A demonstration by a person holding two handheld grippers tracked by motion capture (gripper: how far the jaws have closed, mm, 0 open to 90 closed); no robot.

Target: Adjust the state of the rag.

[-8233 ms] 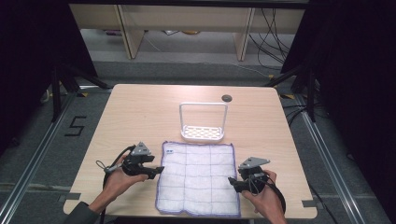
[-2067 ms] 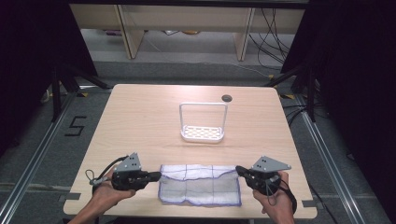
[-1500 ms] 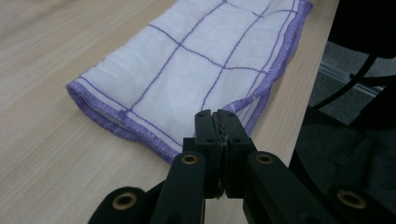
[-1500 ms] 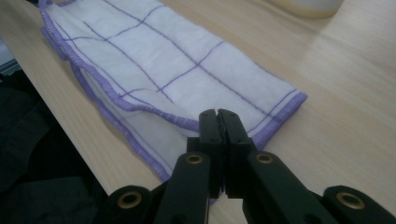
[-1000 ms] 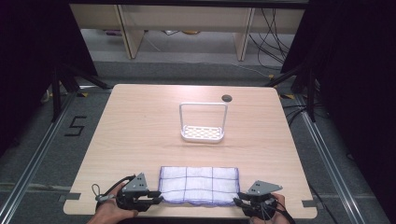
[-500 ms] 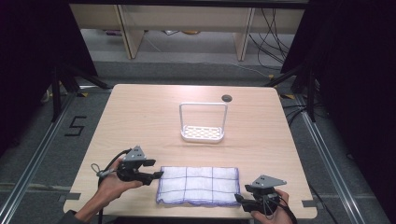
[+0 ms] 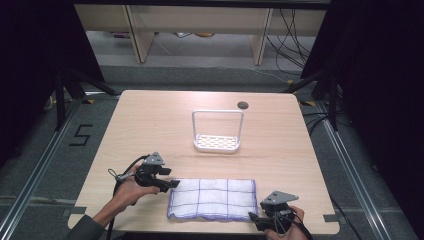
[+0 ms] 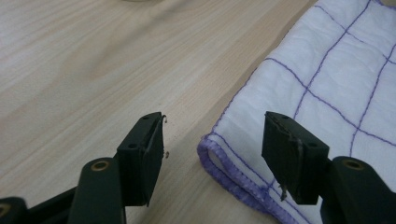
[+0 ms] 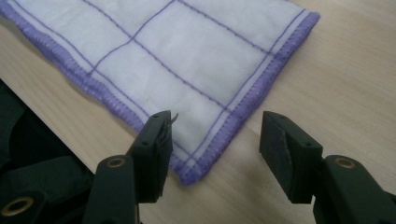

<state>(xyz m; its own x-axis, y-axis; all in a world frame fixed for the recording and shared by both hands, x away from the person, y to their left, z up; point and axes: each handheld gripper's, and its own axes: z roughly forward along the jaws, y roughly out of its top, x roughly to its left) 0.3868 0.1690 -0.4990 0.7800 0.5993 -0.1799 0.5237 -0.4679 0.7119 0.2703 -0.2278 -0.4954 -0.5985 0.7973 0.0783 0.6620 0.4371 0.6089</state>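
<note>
With both grippers at opposite corners of the folded cloth (image 7: 212,199), next step looks like another fold.
Left gripper (image 7: 171,184): jaws spread, empty, straddling the cloth's far-left folded corner, one jaw over bare table (image 7: 150,125), one over fabric. Cloth lies flat at the near table edge, a long strip between the hands, rack (image 7: 217,131) well behind it and clear. Right gripper (image 7: 253,218): jaws also spread, empty, corner tip of the near-right hem sitting between them. To do it well, I'd say: drop each jaw pair low enough to catch all layers at the purple hem, not just the top one, close both together, then lift evenly so the stack doesn't shear. Near edge sits close to the table lip, so watch for drag-off.
</note>
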